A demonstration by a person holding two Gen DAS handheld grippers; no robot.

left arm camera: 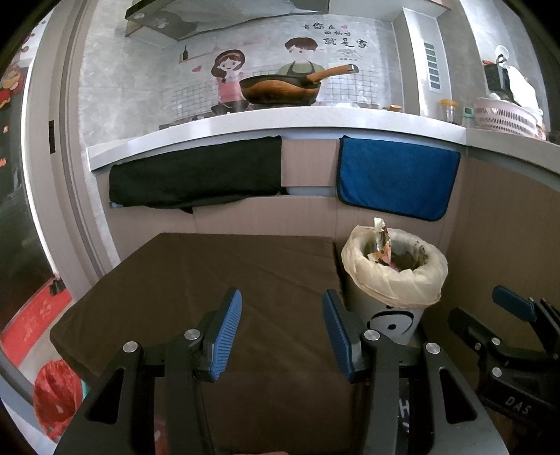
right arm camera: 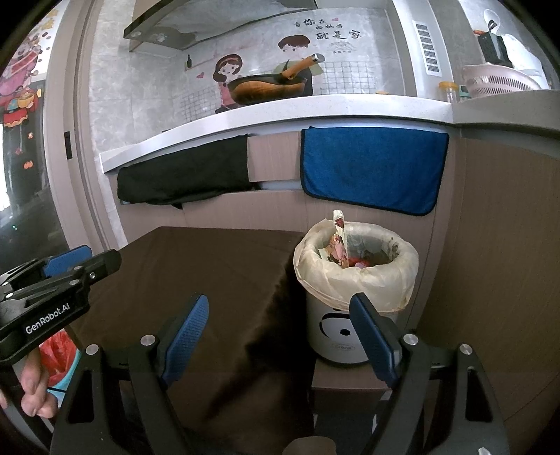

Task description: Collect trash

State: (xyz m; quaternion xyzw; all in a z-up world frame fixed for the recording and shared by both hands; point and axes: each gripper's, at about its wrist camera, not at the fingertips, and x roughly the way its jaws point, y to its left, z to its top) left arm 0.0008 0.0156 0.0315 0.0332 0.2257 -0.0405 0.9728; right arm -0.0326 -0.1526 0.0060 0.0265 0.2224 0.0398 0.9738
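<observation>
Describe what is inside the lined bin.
A crumpled wrapper sticks up above the bin rim, with red and dark scraps below. Anything deeper is hidden by the liner and rubbish.

Home kitchen. White surface [left arm camera: 280,120] carries a wok [left arm camera: 280,89]; range hood [left arm camera: 196,17] above it, cartoon cook decal [left arm camera: 229,75] behind it, blue towel [left arm camera: 397,175] hanging below it.

The left tongs [right arm camera: 66,266] have "GenRobot.AI" on their side. The wall sticker [left arm camera: 332,35] above the wok [left arm camera: 280,89] has Chinese words, "有你在的地方就是家".
</observation>
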